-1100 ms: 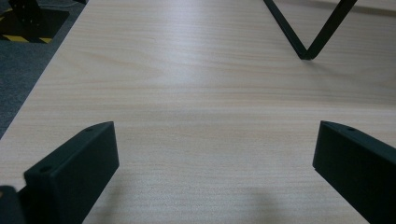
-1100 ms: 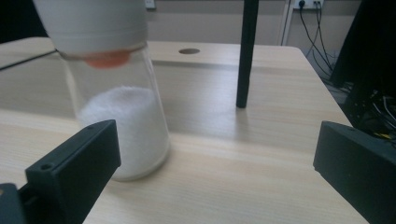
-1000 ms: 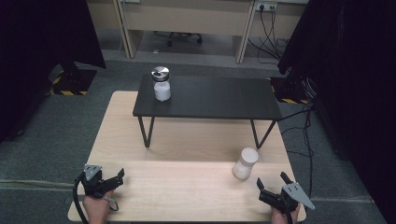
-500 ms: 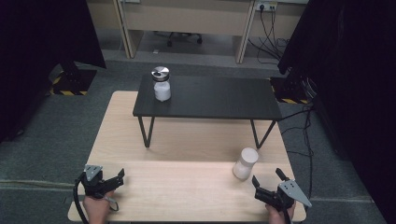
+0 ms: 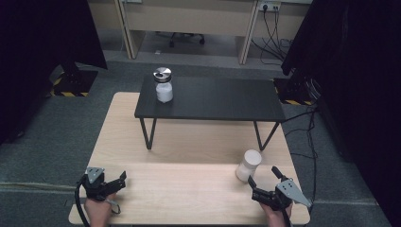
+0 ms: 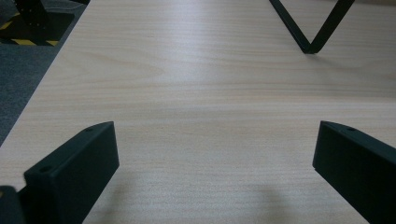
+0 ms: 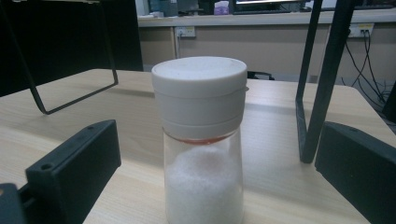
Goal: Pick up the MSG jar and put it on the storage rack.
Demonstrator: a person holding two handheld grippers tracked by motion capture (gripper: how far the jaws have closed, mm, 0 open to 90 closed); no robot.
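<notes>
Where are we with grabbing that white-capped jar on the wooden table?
Nothing is gripped yet. The right gripper is lined up on the clear, white-capped jar of white powder, jaws open either side, not touching. The left gripper sits open over the light wooden table. Closing on the jar and lifting it is likely left.

Grey carpet floor [image 5: 56, 137], beige desks [image 5: 189, 19] behind, black curtains [image 5: 350, 71] at both sides.
</notes>
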